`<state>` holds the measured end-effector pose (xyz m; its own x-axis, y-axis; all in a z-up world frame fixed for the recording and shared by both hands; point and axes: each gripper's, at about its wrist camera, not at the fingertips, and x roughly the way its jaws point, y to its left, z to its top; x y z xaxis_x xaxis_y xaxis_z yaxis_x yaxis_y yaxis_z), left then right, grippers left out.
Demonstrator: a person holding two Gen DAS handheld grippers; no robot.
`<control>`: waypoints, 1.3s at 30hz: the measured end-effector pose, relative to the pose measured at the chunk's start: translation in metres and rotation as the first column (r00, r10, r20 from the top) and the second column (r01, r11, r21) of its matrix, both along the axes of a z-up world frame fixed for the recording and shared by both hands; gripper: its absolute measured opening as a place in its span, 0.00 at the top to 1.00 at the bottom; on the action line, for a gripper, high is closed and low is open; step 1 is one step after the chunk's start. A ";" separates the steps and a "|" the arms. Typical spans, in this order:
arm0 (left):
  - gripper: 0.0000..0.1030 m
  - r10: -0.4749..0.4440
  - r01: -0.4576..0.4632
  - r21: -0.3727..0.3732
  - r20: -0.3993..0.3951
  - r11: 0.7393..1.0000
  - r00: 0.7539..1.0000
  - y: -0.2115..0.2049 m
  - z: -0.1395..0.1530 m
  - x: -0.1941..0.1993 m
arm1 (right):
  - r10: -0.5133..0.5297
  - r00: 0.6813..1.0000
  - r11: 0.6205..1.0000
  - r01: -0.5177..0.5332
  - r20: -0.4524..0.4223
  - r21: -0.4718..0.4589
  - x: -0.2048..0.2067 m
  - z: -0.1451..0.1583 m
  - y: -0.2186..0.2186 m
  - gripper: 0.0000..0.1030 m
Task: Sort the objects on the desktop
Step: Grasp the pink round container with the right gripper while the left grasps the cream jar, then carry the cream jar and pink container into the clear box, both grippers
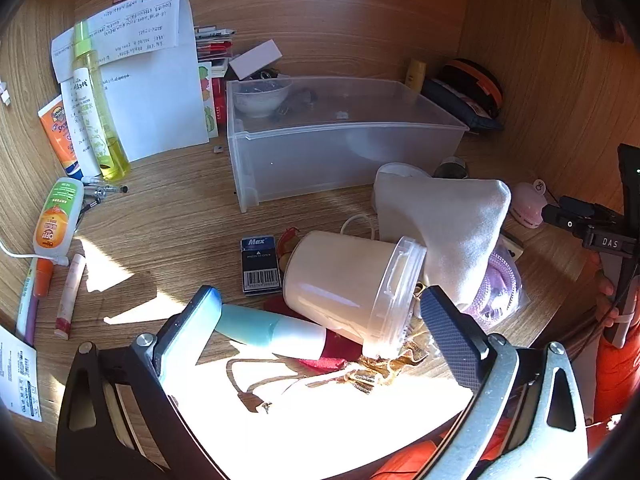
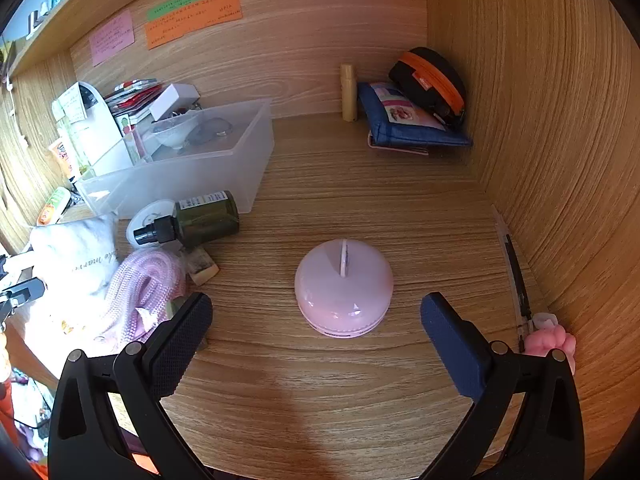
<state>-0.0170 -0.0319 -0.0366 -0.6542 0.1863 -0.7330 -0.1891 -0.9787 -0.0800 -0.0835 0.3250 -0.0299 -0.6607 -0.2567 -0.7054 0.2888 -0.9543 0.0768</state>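
Left gripper (image 1: 320, 312) wide open, empty, straddling the toppled tub (image 1: 348, 284): light, rigid, slippery; grip its body at 12 o'clock.

Right gripper (image 2: 316, 328) wide open, empty.

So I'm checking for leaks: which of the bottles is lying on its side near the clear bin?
The dark green bottle with the black cap, lying flat beside the bin. The yellow spray bottle stands upright by the papers.
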 end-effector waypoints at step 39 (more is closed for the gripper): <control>0.36 0.021 -0.018 0.035 -0.091 0.999 0.996 -0.001 0.021 -0.025 | 0.094 0.995 0.995 -0.094 -0.014 0.027 -0.024 0.007 -0.041 0.41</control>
<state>-0.0421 -0.0326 -0.0160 -0.7216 0.1966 -0.6638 -0.1782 -0.9793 -0.0963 -0.1070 0.2837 -0.0225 -0.6451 -0.2999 -0.7028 0.3782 -0.9245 0.0474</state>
